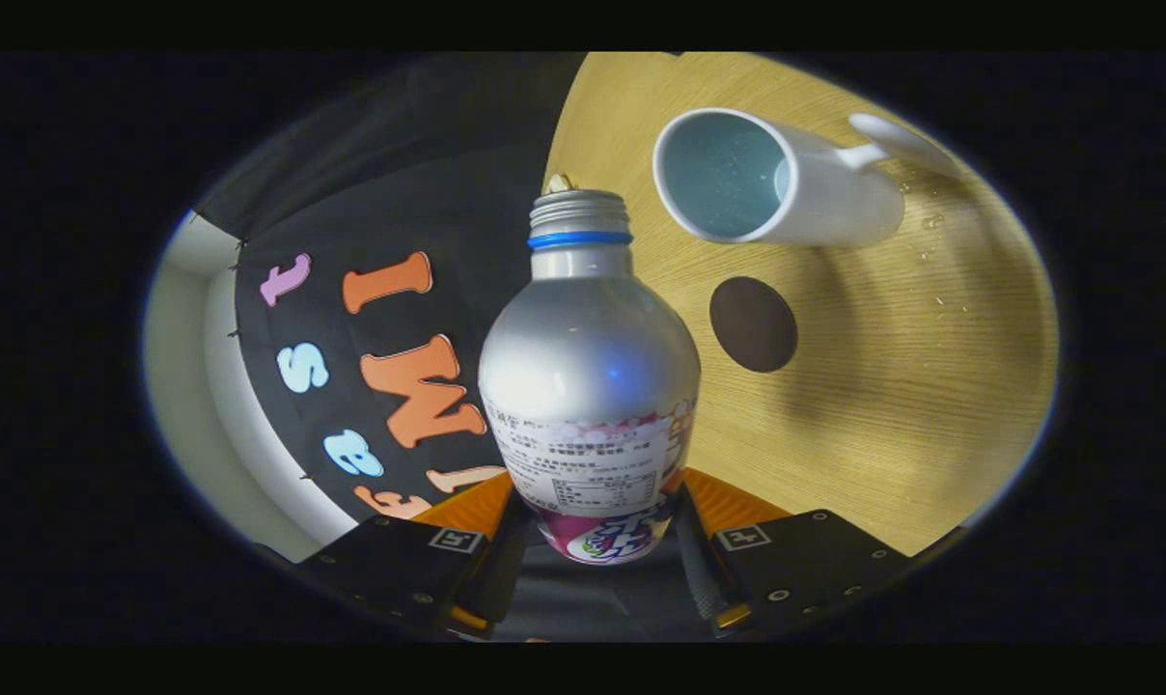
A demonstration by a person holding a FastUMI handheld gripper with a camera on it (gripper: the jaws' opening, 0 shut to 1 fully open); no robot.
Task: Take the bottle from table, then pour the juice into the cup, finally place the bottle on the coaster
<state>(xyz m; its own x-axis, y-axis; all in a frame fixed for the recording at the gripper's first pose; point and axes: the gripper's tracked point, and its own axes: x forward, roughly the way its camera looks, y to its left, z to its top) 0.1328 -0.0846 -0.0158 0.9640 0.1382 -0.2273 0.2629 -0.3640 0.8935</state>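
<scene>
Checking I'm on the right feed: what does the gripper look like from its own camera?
The gripper has two black, blocky finger housings with small screws along their faces. Each carries a small square black-and-white marker near its inner corner. Orange parts sit behind the black housings on both sides, and the inner pads look dark and ribbed.

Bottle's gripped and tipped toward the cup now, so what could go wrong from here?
The gripper holds the bottle low on its labelled base, both fingers pressing, so the tall body may pivot or slip as it tilts further. Its open neck sits beside the cup rather than over the rim, so juice could land on the table, where droplets already lie near the cup. The coaster lies close under the pour path and could get wet.
</scene>
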